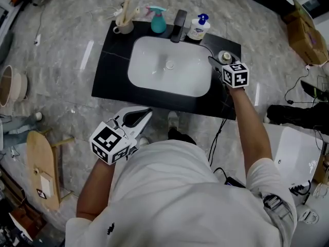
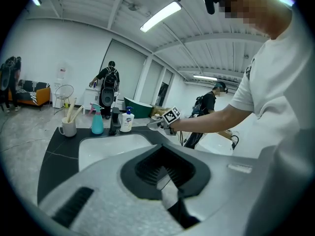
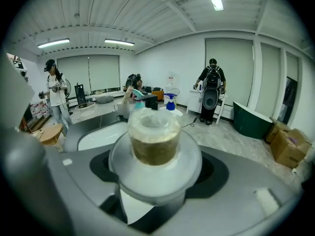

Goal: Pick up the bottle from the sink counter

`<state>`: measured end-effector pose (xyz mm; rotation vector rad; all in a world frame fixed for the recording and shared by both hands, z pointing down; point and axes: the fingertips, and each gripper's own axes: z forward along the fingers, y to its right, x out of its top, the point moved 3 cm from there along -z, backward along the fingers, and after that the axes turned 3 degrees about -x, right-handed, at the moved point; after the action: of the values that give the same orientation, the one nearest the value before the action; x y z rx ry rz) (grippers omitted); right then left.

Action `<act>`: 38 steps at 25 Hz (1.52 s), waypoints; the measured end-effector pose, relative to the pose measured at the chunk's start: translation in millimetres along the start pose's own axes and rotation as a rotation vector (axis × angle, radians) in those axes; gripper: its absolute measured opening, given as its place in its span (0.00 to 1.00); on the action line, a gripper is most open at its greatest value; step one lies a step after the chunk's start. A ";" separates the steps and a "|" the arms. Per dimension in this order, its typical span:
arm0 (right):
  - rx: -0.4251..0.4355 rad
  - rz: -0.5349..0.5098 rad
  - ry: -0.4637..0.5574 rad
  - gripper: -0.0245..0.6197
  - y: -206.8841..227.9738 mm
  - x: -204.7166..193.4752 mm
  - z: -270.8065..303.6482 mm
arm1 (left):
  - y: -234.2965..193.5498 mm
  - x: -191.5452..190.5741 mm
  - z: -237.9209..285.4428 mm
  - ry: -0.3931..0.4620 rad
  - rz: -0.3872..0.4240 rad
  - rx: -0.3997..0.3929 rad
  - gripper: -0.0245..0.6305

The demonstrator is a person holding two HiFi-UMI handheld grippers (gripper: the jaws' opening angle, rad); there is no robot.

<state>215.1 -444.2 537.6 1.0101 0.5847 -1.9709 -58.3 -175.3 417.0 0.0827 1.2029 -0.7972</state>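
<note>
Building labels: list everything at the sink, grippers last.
counter: one, black, on grey floor
sink basin: one, white, set in counter
cup: one, pale, counter's back left, holds sticks
spray bottle: one, teal, right of cup
faucet: one, black, behind basin
pump bottle: one, white with blue pump, right of faucet
bottle: one, clear, brownish contents, in right gripper
left gripper: jaws together, empty, near person's torso
right gripper: closed on bottle, over counter's right end

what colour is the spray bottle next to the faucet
The spray bottle is teal with a pink trigger, clearest in the head view.
</note>
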 end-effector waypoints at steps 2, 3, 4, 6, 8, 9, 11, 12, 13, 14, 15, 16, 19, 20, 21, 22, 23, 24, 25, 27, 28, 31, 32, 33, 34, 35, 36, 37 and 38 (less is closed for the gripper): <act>0.005 -0.001 0.004 0.59 -13.3 0.9 -13.7 | 4.1 -5.3 -9.8 0.005 0.006 -0.009 0.05; 0.007 -0.002 0.007 0.59 -20.1 1.6 -20.8 | 6.7 -7.9 -14.7 0.007 0.010 -0.014 0.05; 0.009 -0.003 0.010 0.59 -27.0 2.7 -28.1 | 9.6 -10.5 -19.8 0.010 0.013 -0.018 0.05; 0.010 -0.006 0.015 0.59 -41.0 5.9 -42.2 | 14.6 -15.4 -30.2 0.015 0.020 -0.027 0.05; 0.014 -0.010 0.020 0.59 -55.1 10.0 -55.2 | 18.3 -20.3 -39.7 0.020 0.025 -0.033 0.05; 0.018 -0.011 0.024 0.59 -62.6 12.2 -61.9 | 20.4 -23.1 -44.1 0.022 0.026 -0.037 0.05; 0.029 -0.017 0.030 0.59 -79.1 17.3 -76.9 | 25.9 -29.7 -53.4 0.027 0.027 -0.045 0.05; 0.035 -0.021 0.033 0.59 -88.0 19.9 -84.8 | 28.9 -33.3 -58.2 0.029 0.027 -0.049 0.05; 0.042 -0.024 0.035 0.59 -96.9 22.3 -92.7 | 31.8 -37.0 -62.8 0.032 0.027 -0.053 0.05; 0.050 -0.027 0.038 0.59 -105.8 24.6 -100.1 | 34.5 -40.4 -67.1 0.034 0.028 -0.056 0.05; 0.059 -0.029 0.041 0.59 -114.6 26.5 -107.1 | 36.8 -43.6 -71.4 0.037 0.028 -0.059 0.05; 0.067 -0.032 0.043 0.59 -123.4 28.1 -113.9 | 39.0 -46.7 -75.6 0.039 0.028 -0.061 0.05; 0.087 -0.042 0.048 0.59 -148.8 31.1 -134.0 | 46.0 -55.2 -87.5 0.048 0.029 -0.069 0.05; 0.092 -0.045 0.049 0.59 -156.8 31.8 -140.4 | 48.4 -58.0 -91.4 0.050 0.031 -0.073 0.05; 0.097 -0.048 0.050 0.59 -165.0 32.3 -146.5 | 50.8 -60.9 -95.4 0.052 0.032 -0.076 0.05; 0.102 -0.050 0.050 0.59 -173.4 32.4 -152.4 | 53.0 -64.3 -99.6 0.053 0.034 -0.079 0.05; 0.107 -0.052 0.049 0.59 -182.0 32.1 -158.0 | 55.0 -67.9 -104.0 0.054 0.035 -0.081 0.05; 0.112 -0.055 0.050 0.59 -190.6 31.7 -163.5 | 56.8 -71.6 -108.3 0.056 0.036 -0.083 0.05; 0.118 -0.057 0.051 0.59 -198.9 31.2 -169.0 | 58.5 -75.1 -112.4 0.057 0.037 -0.084 0.05; 0.127 -0.063 0.055 0.59 -214.2 30.3 -180.1 | 62.4 -82.2 -119.7 0.060 0.035 -0.085 0.05; 0.131 -0.067 0.057 0.59 -221.2 30.0 -185.4 | 64.5 -85.9 -122.9 0.060 0.034 -0.087 0.05; 0.140 -0.075 0.062 0.59 -240.2 29.7 -199.1 | 70.6 -95.9 -132.3 0.059 0.034 -0.094 0.05; 0.143 -0.077 0.063 0.59 -246.2 29.6 -203.3 | 72.7 -98.4 -135.7 0.059 0.035 -0.096 0.05; 0.147 -0.078 0.063 0.59 -251.9 29.2 -207.4 | 74.8 -100.5 -139.2 0.060 0.036 -0.097 0.05; 0.150 -0.079 0.063 0.59 -257.1 28.7 -211.2 | 76.7 -102.3 -142.5 0.062 0.037 -0.098 0.05; 0.153 -0.081 0.061 0.59 -261.8 28.5 -214.7 | 78.3 -103.7 -145.7 0.064 0.038 -0.098 0.05; 0.157 -0.083 0.060 0.59 -266.2 28.6 -217.8 | 79.6 -104.9 -148.8 0.067 0.038 -0.097 0.05; 0.159 -0.086 0.060 0.59 -270.3 29.0 -220.7 | 80.7 -106.1 -151.8 0.069 0.038 -0.096 0.05; 0.161 -0.088 0.061 0.59 -274.0 29.5 -223.4 | 81.9 -107.3 -154.5 0.070 0.038 -0.096 0.05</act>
<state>74.5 -151.3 395.2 1.1641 0.5177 -2.0978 -147.1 9.6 419.9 0.0554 1.3002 -0.7071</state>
